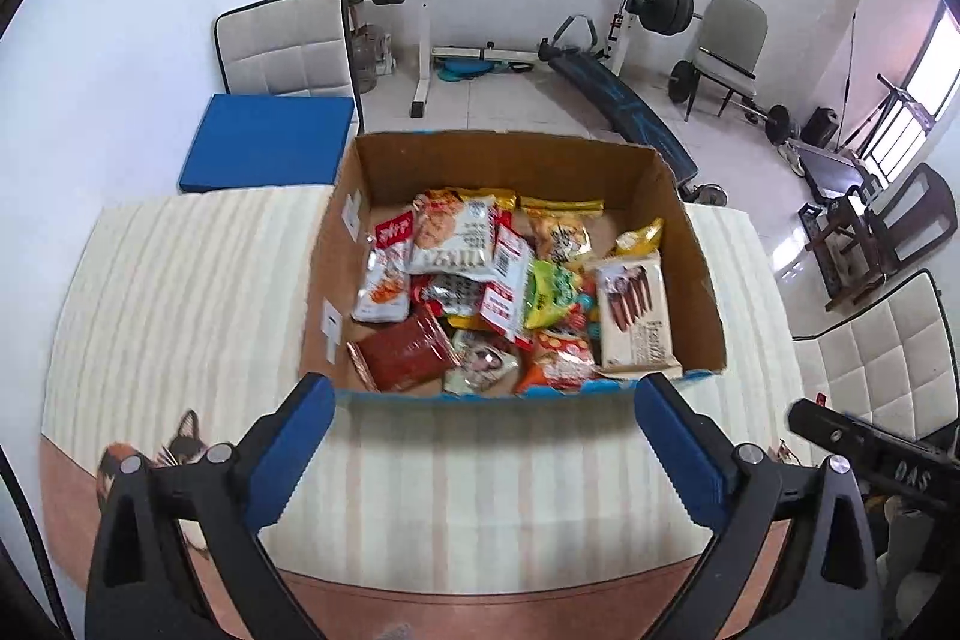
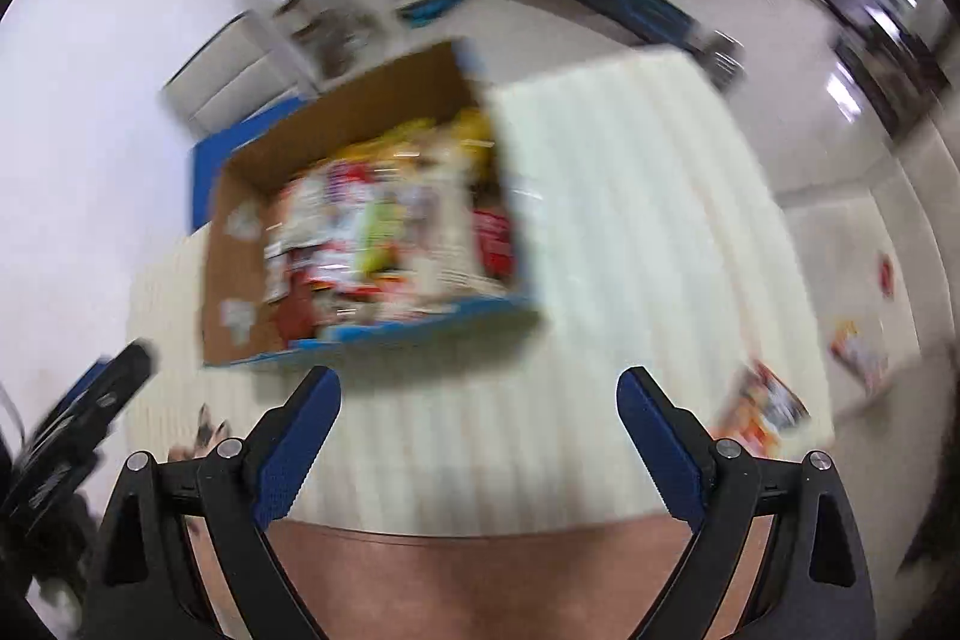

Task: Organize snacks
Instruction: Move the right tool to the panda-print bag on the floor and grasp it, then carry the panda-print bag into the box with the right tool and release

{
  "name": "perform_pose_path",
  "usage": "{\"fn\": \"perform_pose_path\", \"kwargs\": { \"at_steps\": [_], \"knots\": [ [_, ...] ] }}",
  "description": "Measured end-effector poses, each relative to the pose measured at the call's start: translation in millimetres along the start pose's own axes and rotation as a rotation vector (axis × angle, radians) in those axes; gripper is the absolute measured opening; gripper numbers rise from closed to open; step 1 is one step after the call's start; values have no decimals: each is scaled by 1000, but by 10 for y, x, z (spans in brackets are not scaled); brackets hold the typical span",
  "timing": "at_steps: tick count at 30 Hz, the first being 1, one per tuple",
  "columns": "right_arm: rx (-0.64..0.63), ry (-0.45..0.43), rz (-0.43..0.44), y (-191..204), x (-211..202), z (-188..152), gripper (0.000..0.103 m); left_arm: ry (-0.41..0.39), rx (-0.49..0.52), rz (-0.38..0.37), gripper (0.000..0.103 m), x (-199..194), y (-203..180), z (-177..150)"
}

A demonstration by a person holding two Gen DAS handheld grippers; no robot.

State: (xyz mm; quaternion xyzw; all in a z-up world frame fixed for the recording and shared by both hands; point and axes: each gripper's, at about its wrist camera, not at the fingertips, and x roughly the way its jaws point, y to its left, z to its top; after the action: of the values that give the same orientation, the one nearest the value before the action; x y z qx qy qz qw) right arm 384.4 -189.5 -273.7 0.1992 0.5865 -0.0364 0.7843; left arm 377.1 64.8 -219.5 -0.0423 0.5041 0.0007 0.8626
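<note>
Left hand-held gripper (image 1: pixel 485 388): jaws spread wide, nothing between the blue pads (image 1: pixel 288 451). It sits at bottom centre of the left wrist view, tips just short of the near rim of the cardboard box (image 1: pixel 696 244).

Right hand-held gripper (image 2: pixel 479 381): jaws also wide apart and empty, bottom centre of the right wrist view. That view is heavily motion-blurred.

Snacks: nearly all are piled inside the open box, centre of the left wrist view. The box stands on the surface (image 1: pixel 180 280), which is covered by a cream ribbed cloth. Readable items:
- cream biscuit-stick box (image 1: pixel 633 307), right side of the pile, leaning on the right wall
- dark red packet (image 1: pixel 405 353), near left corner
- green bag (image 1: pixel 549 295), middle
- white and red pouch (image 1: pixel 387 274), left side
- yellow bag (image 1: pixel 561 232), far side

In the right wrist view the box is in the upper left centre and tilted in frame, its contents too smeared to identify. 1 loose snack packet (image 2: pixel 765 409) lies on the cloth at lower right, well apart from the box. Another packet (image 2: pixel 858 352) shows further right, blurred; can't tell what it rests on.

The right tool body (image 1: pixel 870 460) pokes in at the right edge of the left wrist view.
</note>
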Motion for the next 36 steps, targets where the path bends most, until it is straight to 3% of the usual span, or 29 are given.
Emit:
{"fn": "perform_pose_path", "kwargs": {
  "at_steps": [5, 8, 12, 17, 22, 25, 31, 36],
  "knots": [
    [255, 99, -71, -998, 410, -129, 96, 55, -22, -2, 103, 256, -213, -147],
    [348, 162, -94, -1395, 702, -208, 96, 89, -16, 0, 103, 394, -335, -230],
    [418, 224, -103, -1660, 1033, -294, 95, 124, 9, 18, 103, 582, -505, -332],
    [468, 281, -131, -1824, 1322, -361, 87, 156, 30, 38, 103, 698, -602, -381],
    [456, 278, -170, -1880, 1366, -380, 60, 176, 36, 38, 103, 759, -629, -393],
    [438, 253, -173, -1861, 1340, -384, 51, 182, 33, 31, 103, 772, -627, -389],
    [323, 186, -139, -1506, 1122, -296, 47, 189, 26, 23, 103, 754, -573, -347],
    [192, 114, -46, -931, 777, -82, 47, 176, 6, 36, 103, 665, -422, -208]
  ]
}}
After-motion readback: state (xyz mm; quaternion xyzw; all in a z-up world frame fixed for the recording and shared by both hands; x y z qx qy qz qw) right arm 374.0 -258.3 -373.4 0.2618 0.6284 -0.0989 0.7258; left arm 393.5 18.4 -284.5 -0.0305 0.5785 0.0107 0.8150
